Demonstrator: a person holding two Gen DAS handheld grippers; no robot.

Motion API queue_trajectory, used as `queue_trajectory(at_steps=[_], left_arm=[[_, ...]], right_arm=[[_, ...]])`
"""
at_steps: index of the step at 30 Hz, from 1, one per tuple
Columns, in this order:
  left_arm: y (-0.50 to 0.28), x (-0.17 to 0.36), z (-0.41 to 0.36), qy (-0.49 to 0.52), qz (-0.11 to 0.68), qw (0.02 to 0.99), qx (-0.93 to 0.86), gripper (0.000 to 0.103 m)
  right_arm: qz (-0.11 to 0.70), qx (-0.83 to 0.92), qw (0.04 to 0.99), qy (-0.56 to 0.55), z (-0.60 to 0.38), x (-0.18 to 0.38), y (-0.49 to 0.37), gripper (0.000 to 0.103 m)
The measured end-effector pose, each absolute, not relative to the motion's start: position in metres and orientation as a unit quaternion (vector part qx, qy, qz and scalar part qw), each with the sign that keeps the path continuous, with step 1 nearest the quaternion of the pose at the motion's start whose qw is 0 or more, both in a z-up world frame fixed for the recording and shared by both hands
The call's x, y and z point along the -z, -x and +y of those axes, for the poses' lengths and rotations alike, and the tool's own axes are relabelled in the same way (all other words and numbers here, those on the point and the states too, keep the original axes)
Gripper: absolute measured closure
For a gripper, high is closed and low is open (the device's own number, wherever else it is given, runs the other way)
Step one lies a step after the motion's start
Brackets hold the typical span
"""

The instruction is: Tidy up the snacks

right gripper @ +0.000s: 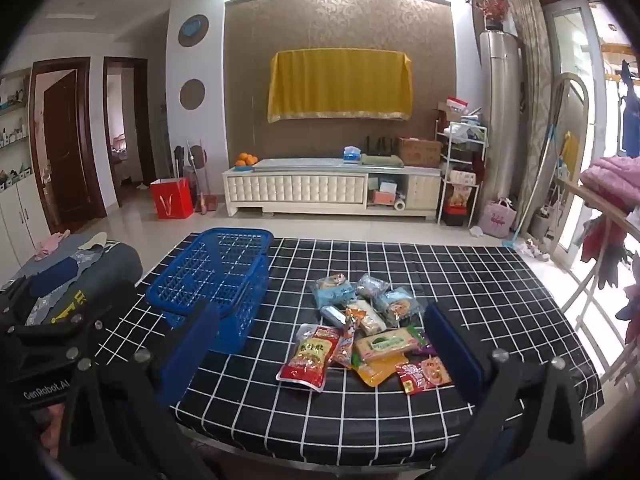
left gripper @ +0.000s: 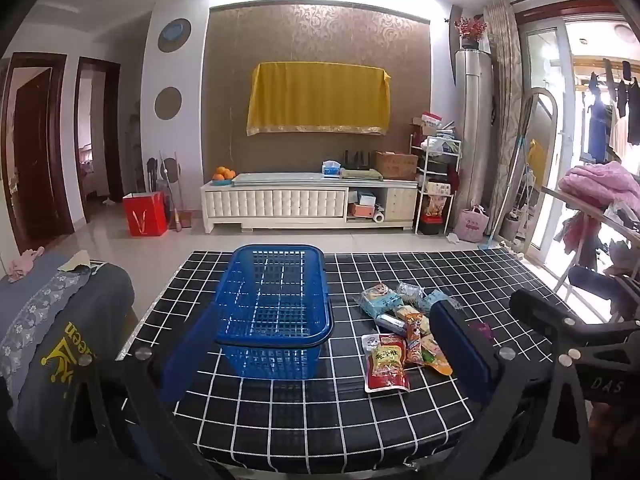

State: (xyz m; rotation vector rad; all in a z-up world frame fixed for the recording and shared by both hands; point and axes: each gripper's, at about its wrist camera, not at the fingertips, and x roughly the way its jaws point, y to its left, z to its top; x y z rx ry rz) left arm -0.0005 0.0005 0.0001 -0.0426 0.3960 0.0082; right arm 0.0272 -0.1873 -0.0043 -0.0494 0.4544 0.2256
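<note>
A blue plastic basket (left gripper: 274, 304) (right gripper: 216, 280) stands empty on the black checked table (left gripper: 304, 408) (right gripper: 480, 288), left of a pile of snack packets (left gripper: 404, 328) (right gripper: 368, 336). Nearest in the pile lies a red packet (left gripper: 386, 364) (right gripper: 310, 358); a small red packet (right gripper: 424, 376) and a beige wafer pack (right gripper: 384, 344) lie beside it. My left gripper (left gripper: 324, 352) hovers open over the table's near edge, facing the basket. My right gripper (right gripper: 320, 352) hangs open before the pile, nothing between its fingers. The right gripper's body (left gripper: 580, 340) shows at the right of the left wrist view.
A sofa arm draped with dark cloth (left gripper: 60, 320) (right gripper: 72, 280) borders the table's left side. A clothes rack with pink bedding (left gripper: 600, 188) (right gripper: 612, 184) stands to the right. Beyond the table are tiled floor, a red bag (left gripper: 145, 214) and a white TV cabinet (left gripper: 308, 204).
</note>
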Motion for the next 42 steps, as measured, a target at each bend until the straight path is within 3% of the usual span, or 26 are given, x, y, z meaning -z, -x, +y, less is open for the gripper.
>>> queue_trajectory(at_steps=[42], left_arm=[[0.003, 0.006, 0.003, 0.032, 0.214, 0.976, 0.004, 0.000]], right_arm=[[0.234, -0.120, 0.965, 0.015, -0.189, 0.016, -0.025, 0.000]])
